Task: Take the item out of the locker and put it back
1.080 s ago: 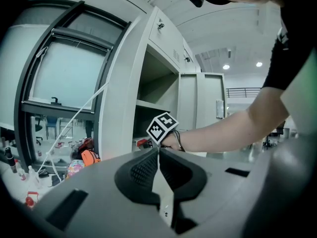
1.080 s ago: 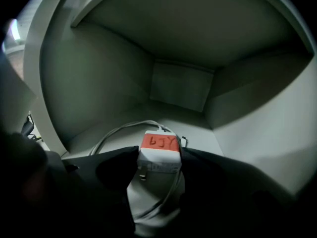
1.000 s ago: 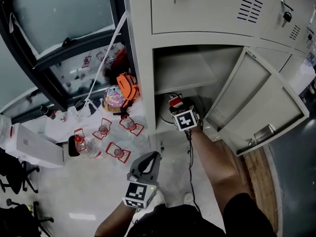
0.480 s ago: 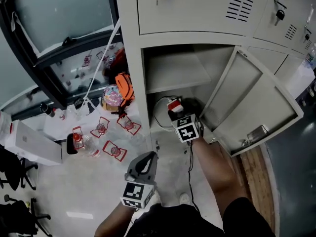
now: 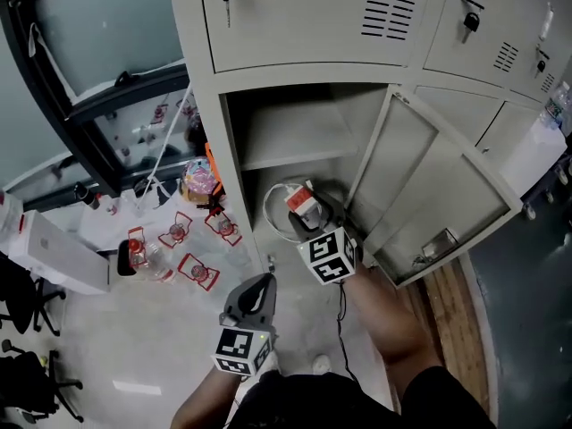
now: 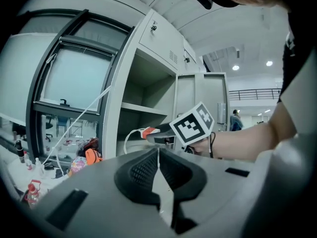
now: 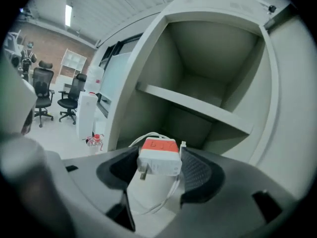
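Up and out of the lower compartment comes the right gripper (image 5: 308, 213), and the charger rides with it! The grey locker (image 5: 295, 25) fills the view, its door (image 5: 438, 195) swung wide to the right. The right jaws clamp the white, orange-capped charger (image 7: 159, 157) from both sides, just at the compartment's mouth below the shelf (image 5: 295, 137). Its white cable (image 5: 273, 213) loops behind. The left gripper (image 5: 257, 291) hangs low over the floor, jaws pressed together, nothing between them.

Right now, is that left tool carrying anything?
No, the left tool has its jaws closed together on nothing; the orange-topped charger sits gripped in the right tool.
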